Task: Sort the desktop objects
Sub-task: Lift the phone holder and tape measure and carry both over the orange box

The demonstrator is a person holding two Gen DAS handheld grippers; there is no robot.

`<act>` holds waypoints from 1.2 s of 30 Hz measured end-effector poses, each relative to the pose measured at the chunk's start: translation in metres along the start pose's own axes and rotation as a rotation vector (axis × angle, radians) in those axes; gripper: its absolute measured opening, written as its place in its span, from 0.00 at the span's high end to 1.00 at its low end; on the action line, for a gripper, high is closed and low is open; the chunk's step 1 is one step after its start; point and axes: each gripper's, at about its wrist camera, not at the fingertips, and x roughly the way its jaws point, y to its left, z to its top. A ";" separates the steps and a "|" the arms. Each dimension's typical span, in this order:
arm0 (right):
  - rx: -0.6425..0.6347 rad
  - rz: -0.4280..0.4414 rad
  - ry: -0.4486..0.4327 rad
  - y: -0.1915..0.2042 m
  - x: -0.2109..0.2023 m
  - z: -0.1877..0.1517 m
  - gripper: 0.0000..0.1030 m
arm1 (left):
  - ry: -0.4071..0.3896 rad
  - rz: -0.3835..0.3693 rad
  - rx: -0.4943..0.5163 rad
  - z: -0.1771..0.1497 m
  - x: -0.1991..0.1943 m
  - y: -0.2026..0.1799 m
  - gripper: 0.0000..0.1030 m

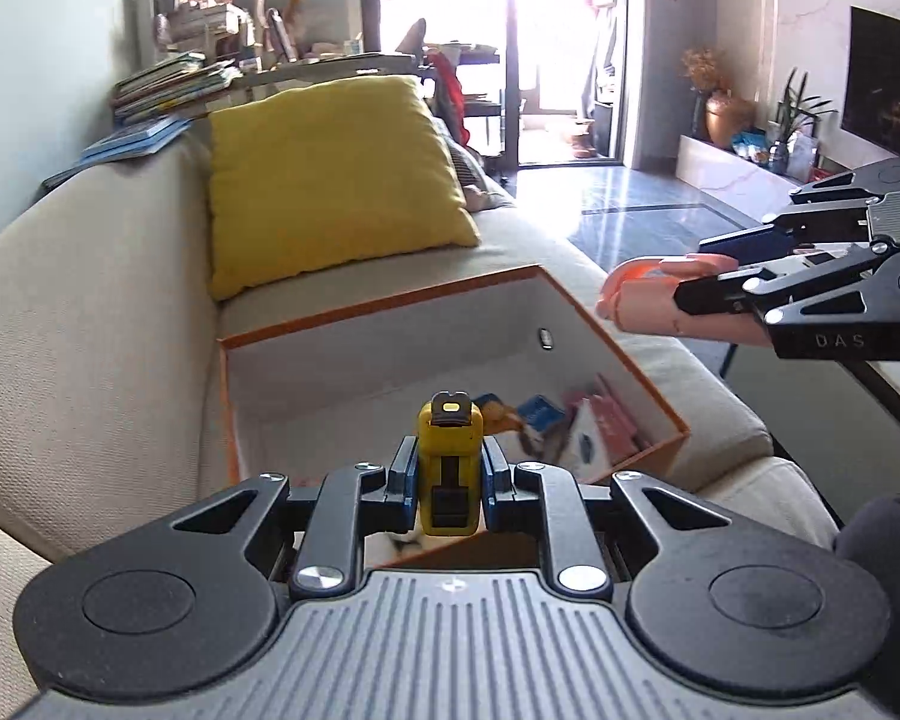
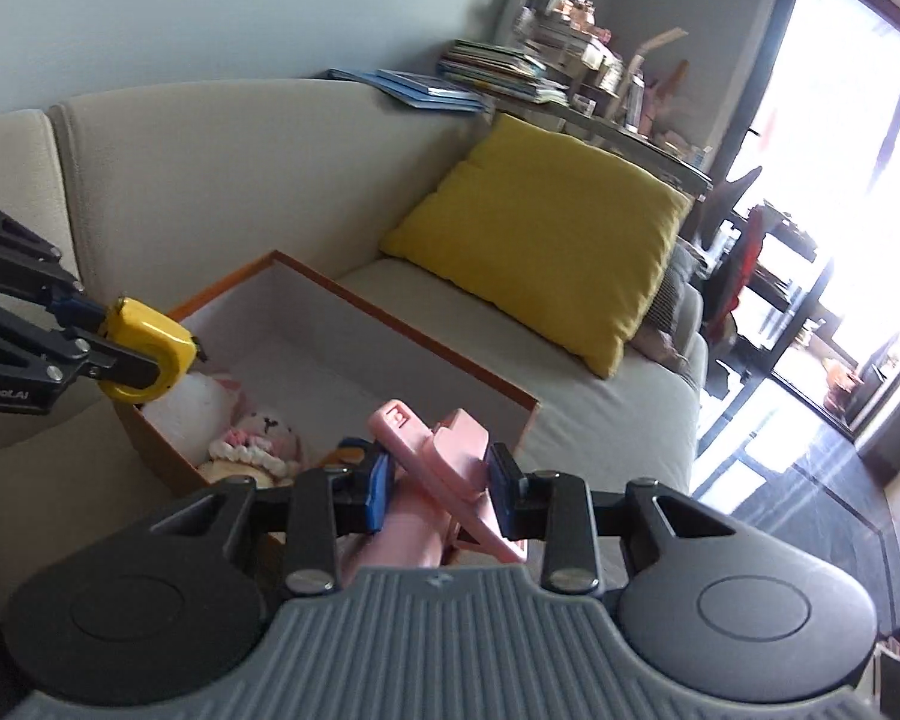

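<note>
My left gripper (image 1: 449, 474) is shut on a yellow tape measure (image 1: 449, 459) and holds it over the near end of an orange-rimmed white box (image 1: 390, 306) on the sofa. It also shows in the right wrist view (image 2: 99, 339), holding the tape measure (image 2: 147, 348) above the box's left corner. My right gripper (image 2: 435, 483) is shut on a pink stapler-like tool (image 2: 444, 468) just above the box's (image 2: 402, 324) near rim. In the left wrist view it (image 1: 714, 276) holds the pink tool (image 1: 642, 294) right of the box. Plush toys (image 2: 258, 441) and packets (image 1: 576, 420) lie inside.
A yellow cushion (image 1: 324, 174) leans on the beige sofa (image 1: 90, 300) behind the box. Stacked books (image 1: 168, 90) and clutter sit on the ledge behind the sofa back. Dark tiled floor (image 1: 648, 204) and a TV wall lie to the right.
</note>
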 end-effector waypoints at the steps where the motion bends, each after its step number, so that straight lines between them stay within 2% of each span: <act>1: -0.021 0.024 0.001 0.004 0.009 0.005 0.66 | 0.004 0.008 -0.002 0.001 0.003 0.004 0.79; 11: -0.197 0.147 0.037 0.040 0.102 0.037 0.66 | 0.049 0.038 0.004 0.001 0.031 0.029 0.79; 19: -0.297 0.227 0.043 0.062 0.159 0.047 0.66 | 0.091 0.047 0.000 0.000 0.056 0.051 0.79; 30: -0.410 0.273 0.045 0.082 0.199 0.043 0.66 | 0.115 0.046 -0.001 -0.005 0.070 0.059 0.79; 36: -0.557 0.271 0.067 0.087 0.214 0.033 0.66 | 0.125 0.042 0.000 -0.007 0.074 0.058 0.79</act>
